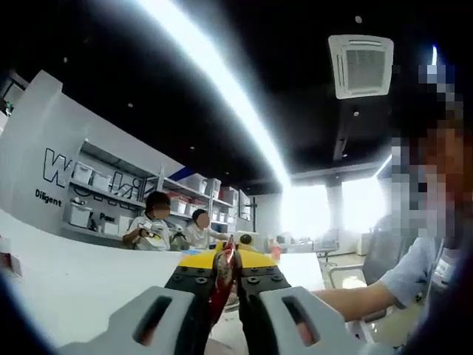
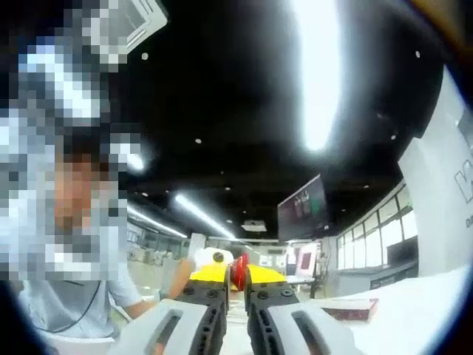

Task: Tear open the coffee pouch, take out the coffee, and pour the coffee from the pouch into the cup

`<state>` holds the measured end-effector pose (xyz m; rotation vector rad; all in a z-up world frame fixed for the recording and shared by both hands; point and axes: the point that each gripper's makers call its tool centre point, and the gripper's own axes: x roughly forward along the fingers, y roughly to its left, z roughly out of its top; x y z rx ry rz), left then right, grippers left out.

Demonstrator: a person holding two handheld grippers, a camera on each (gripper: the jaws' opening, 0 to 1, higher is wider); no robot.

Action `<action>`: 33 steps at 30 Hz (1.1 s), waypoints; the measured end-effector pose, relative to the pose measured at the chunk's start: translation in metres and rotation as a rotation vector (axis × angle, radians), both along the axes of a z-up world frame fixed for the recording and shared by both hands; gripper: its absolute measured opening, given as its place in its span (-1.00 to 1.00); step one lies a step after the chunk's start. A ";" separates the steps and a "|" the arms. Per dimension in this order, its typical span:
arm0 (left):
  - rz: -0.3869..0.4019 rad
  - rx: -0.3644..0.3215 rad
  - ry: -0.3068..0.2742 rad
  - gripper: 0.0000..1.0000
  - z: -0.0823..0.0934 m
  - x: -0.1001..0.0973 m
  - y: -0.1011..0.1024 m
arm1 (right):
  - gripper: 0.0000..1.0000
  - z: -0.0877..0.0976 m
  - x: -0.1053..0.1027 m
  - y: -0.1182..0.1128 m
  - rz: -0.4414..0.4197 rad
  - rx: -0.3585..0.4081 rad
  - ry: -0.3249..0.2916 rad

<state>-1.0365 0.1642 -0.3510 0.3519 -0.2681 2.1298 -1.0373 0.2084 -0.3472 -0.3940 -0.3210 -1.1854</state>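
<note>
Tearing looks to be the step in hand: left gripper (image 1: 228, 285) and right gripper (image 2: 238, 285) both pinch the red coffee pouch (image 1: 224, 274), raised at six o'clock. Next, I judge, they must pull apart; a red box (image 2: 349, 309) lies at four o'clock on the white table (image 2: 421, 310).

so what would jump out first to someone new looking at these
In the left gripper view, the left hand-held gripper is shut on a red coffee pouch at bottom centre, under a long bright ceiling light. In the right gripper view, the right hand-held gripper pinches a red pouch edge, with a white table at right.
</note>
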 end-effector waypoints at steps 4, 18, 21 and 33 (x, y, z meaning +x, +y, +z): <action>0.007 0.000 -0.005 -0.71 -0.002 -0.004 0.002 | -0.83 0.000 -0.004 0.006 -0.003 -0.001 0.000; 0.037 0.001 0.009 -0.71 -0.001 -0.010 0.000 | -0.83 0.002 -0.028 0.034 -0.027 -0.025 -0.057; 0.040 0.005 0.007 -0.71 -0.001 -0.010 -0.001 | -0.83 0.003 -0.031 0.036 -0.036 -0.027 -0.064; 0.048 0.023 -0.004 -0.72 -0.002 -0.011 -0.006 | -0.83 0.007 -0.041 0.048 -0.055 -0.056 -0.082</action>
